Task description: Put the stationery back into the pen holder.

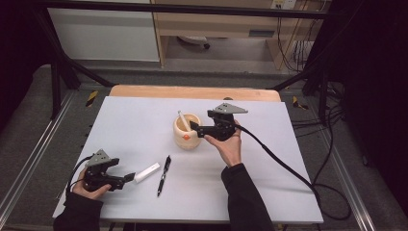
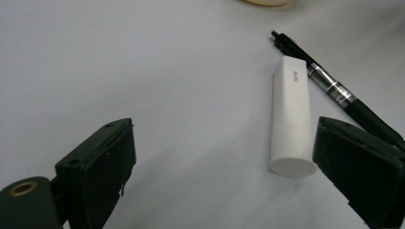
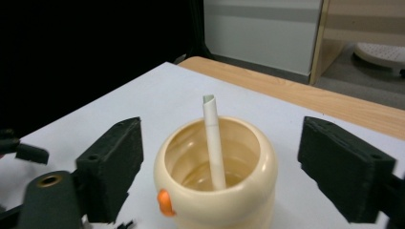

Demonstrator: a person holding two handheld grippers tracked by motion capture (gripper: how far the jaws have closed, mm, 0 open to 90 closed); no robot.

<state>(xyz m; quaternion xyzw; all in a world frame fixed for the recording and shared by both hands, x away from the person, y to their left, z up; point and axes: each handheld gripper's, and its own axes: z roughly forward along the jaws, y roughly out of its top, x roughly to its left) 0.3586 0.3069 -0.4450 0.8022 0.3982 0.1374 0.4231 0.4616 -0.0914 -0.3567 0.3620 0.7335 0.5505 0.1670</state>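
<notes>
From my station I see a white surface with a wooden edge at the far side, on grey floor. Beyond stand a white cabinet and a wooden shelf unit. Black frame bars flank it; cables hang at right.

Small grey print on the white eraser stick, near its far end, seen in the left gripper view: a few characters lying sideways along the barrel, too small to make out for certain, perhaps digits. Fine markings on the clear middle band of the black pen just beside it, too blurred to read. No lettering legible on the cream cup, only a plain orange knob on its side. No legible label or sign in the high view.
</notes>
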